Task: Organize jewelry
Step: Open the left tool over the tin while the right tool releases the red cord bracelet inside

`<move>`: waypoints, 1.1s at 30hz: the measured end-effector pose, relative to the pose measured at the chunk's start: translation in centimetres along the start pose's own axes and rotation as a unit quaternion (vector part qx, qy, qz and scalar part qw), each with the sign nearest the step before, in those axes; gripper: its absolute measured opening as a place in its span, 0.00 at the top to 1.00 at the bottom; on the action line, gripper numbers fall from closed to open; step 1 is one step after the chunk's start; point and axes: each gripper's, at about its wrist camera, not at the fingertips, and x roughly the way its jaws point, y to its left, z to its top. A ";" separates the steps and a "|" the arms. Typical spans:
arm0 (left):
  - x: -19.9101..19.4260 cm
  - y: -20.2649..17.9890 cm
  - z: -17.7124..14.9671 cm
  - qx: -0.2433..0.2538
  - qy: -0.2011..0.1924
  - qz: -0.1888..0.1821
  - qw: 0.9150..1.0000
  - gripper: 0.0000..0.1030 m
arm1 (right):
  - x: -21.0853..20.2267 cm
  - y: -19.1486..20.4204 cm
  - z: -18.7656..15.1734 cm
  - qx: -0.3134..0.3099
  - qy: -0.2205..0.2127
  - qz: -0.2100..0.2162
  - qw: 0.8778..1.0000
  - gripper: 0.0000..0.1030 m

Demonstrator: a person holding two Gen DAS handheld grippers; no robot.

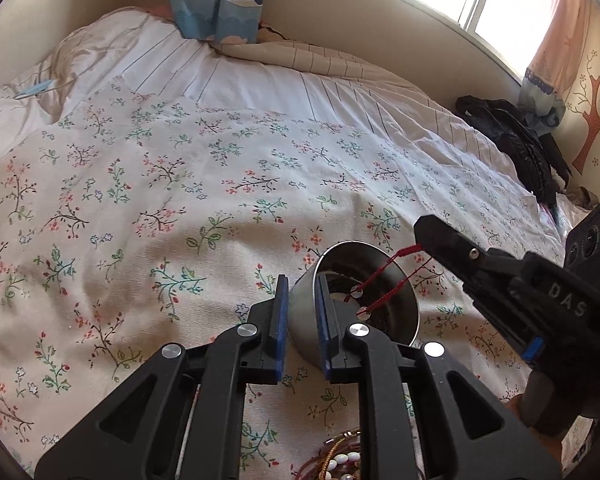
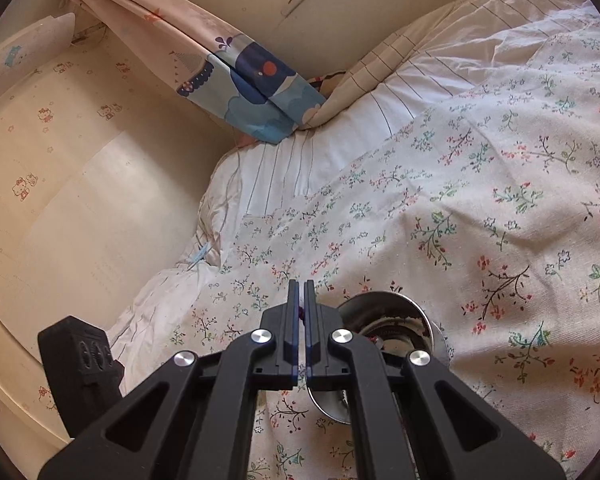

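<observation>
One steel bowl (image 1: 354,292) sits on the floral bedspread (image 1: 140,184), tipped so its mouth faces up and toward the window side. Left gripper (image 1: 302,312) straddles the bowl's near wall: one blue pad outside the rim, the other inside, clamped on that wall as far as the left wrist view shows. Right gripper (image 1: 420,232) comes in from the right of that view, above the bowl, tips pinched on a red cord bracelet (image 1: 384,276); the cord hangs down from the tips in two strands into the bowl's mouth, each strand ending in a small silver disc, two discs counted. Only the left wrist view shows that hanging cord in full, and also a heap of bead and cord bracelets (image 1: 340,460) on the bedspread by the bottom edge, white oval beads among them; number in the heap cannot be told. A black jacket (image 1: 512,140) lies at the far right of the bed. The right wrist view shows the right gripper (image 2: 303,292) with its pads nearly closed, a sliver of red cord between them, and the bowl (image 2: 380,312) just beyond and below its right finger, dark contents inside, not identifiable. That view alone shows the left gripper's body (image 2: 80,360) off at lower left. One curtain (image 2: 236,80) with a blue cartoon hem hangs to the bed.
</observation>
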 end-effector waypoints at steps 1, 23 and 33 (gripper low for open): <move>-0.1 0.2 0.0 -0.002 0.000 0.003 1.000 0.85 | 0.2 -0.2 -0.1 0.004 0.006 -0.005 1.000 0.93; -1.9 0.8 -2.3 0.011 0.009 0.024 1.000 0.59 | -5.9 -2.4 -0.7 0.039 -0.038 -0.081 0.995 0.46; -4.3 -0.1 -5.1 0.042 0.015 0.036 0.998 0.55 | -9.1 -1.3 -3.6 0.014 -0.018 -0.125 0.992 0.40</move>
